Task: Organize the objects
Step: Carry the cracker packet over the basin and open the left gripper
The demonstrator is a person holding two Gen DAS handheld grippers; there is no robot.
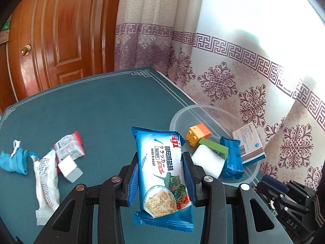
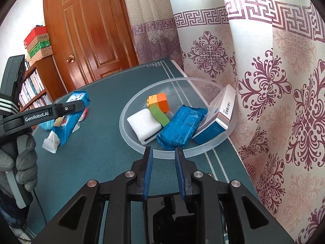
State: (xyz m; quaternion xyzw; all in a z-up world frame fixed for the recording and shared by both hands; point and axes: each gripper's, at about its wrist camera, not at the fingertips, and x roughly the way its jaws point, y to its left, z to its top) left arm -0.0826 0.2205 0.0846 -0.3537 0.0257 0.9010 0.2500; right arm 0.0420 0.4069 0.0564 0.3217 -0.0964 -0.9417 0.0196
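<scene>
Clamped between the pads of the left tool (image 1: 161,174), the soda biscuit pack (image 1: 162,170) is held above the desk (image 1: 91,109), short and left of the clear bowl (image 1: 182,114), where it could be dropped outside the crowded bowl or knocked against the empty, slightly parted right tool (image 2: 162,171).

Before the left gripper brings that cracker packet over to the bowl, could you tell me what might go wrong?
1. The bowl is crowded: the box leans on its wall and could be knocked out.
2. The left gripper pinches the cracker packet across its middle, so it may slip or the crackers may crush.
3. The right gripper, empty with jaws apart, sits at the bowl's near rim and could get in the way.
</scene>
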